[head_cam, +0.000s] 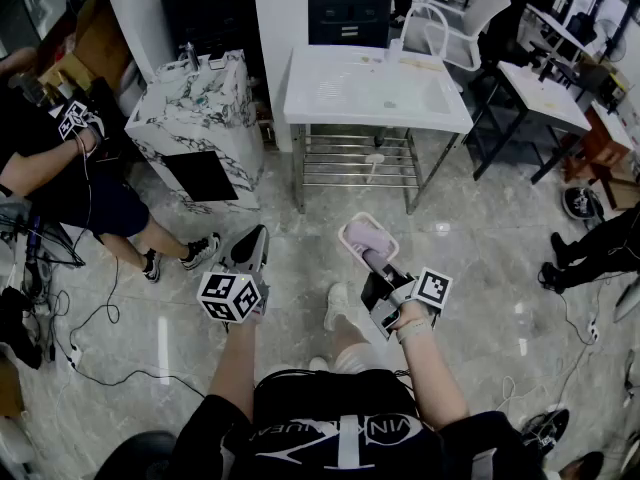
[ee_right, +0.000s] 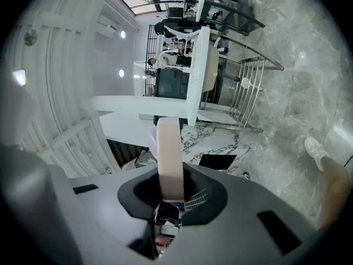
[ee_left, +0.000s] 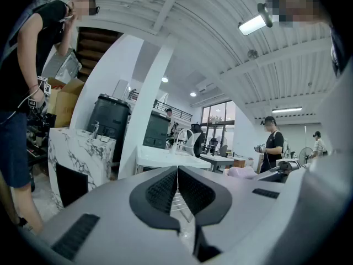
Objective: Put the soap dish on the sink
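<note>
**Carry step: dish gripped, sink ahead**

Pale pink rounded plastic soap dish (head_cam: 368, 240) clamped in right tongs (head_cam: 374, 264), well apart from white rectangular sink (head_cam: 375, 93) on steel frame. Left tongs (head_cam: 252, 251) closed, empty. Next, likely: advance, set dish flat on sink top.

Glossy grey marble-look tile covered floor (head_cam: 500, 258), with bright reflections. At upper centre, sink (head_cam: 330, 93) showed smooth white top over bare metal rack (head_cam: 350, 163). Veined marble finish clad cabinet (head_cam: 195, 118) at upper left. Pale-pink soap dish (head_cam: 368, 238) looked like smooth plastic; left gripper (ee_left: 177, 173) had matt grey shell, ribbed black pads (ee_left: 162, 192).
</note>
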A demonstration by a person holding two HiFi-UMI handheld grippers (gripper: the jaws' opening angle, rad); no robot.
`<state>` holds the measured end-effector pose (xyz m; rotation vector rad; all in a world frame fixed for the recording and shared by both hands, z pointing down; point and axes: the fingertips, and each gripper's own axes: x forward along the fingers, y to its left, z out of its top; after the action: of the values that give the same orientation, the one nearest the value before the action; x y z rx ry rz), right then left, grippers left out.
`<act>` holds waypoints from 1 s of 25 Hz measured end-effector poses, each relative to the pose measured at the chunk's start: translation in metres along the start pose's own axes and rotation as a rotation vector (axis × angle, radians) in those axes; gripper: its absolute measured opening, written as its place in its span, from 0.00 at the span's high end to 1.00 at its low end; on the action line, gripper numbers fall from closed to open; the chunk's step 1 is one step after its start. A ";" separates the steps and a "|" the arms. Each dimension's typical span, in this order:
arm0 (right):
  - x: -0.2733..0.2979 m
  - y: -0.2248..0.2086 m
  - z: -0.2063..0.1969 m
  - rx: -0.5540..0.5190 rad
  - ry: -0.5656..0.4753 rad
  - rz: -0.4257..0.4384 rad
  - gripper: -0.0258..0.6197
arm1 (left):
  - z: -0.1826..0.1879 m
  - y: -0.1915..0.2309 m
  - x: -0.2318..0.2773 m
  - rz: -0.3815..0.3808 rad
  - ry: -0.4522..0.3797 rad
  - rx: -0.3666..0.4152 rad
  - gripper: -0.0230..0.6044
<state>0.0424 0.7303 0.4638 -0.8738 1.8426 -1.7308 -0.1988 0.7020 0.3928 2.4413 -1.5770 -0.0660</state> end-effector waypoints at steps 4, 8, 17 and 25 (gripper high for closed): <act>0.012 -0.012 0.016 -0.017 -0.003 0.006 0.86 | -0.003 0.002 0.030 -0.018 -0.013 0.013 0.93; 0.029 -0.022 0.042 -0.036 -0.021 -0.001 0.86 | -0.004 0.006 0.067 -0.045 -0.022 0.023 0.93; 0.094 -0.011 0.112 -0.070 -0.021 0.006 0.86 | 0.022 0.035 0.151 -0.069 -0.013 0.016 0.93; 0.139 -0.011 0.167 -0.082 0.008 -0.004 0.86 | 0.032 0.054 0.219 -0.054 0.025 0.001 0.93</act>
<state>0.0667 0.5137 0.4709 -0.9046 1.9302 -1.6735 -0.1609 0.4773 0.3932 2.4764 -1.5012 -0.0440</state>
